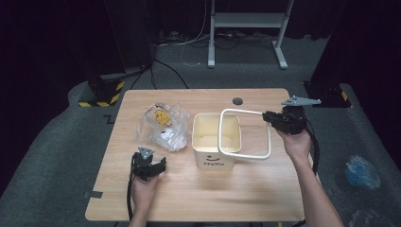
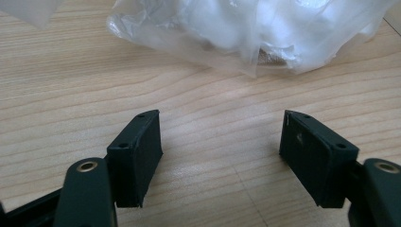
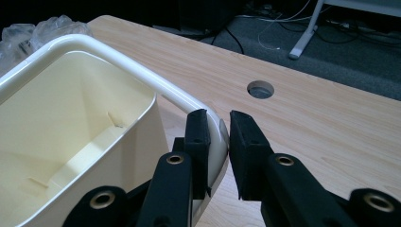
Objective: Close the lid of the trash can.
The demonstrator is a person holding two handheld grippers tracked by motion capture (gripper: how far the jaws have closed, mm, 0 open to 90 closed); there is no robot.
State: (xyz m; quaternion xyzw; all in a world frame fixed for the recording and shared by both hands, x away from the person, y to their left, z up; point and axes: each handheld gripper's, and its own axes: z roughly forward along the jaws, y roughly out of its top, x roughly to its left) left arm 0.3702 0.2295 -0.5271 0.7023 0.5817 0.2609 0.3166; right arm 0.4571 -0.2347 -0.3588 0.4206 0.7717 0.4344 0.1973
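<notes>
A cream bin (image 1: 215, 158) printed "Hello" stands open at the table's middle. A white rectangular rim frame (image 1: 241, 111) hangs tilted over the bin's right side. My right gripper (image 1: 276, 119) is shut on its far right corner. In the right gripper view, my right gripper (image 3: 218, 124) pinches the white frame (image 3: 142, 71) above the bin (image 3: 94, 118). A crumpled clear plastic bag (image 1: 163, 125) lies left of the bin. My left gripper (image 1: 156, 165) rests low on the table just in front of it. In the left gripper view, my left gripper (image 2: 222, 127) stands open and empty, short of the bag (image 2: 246, 33).
The wooden table (image 1: 198, 194) has a round cable hole (image 1: 237, 101) at its far edge. A white stand's legs (image 1: 246, 28) rise behind the table. A bluish plastic bag (image 1: 361, 171) lies on the floor at the right.
</notes>
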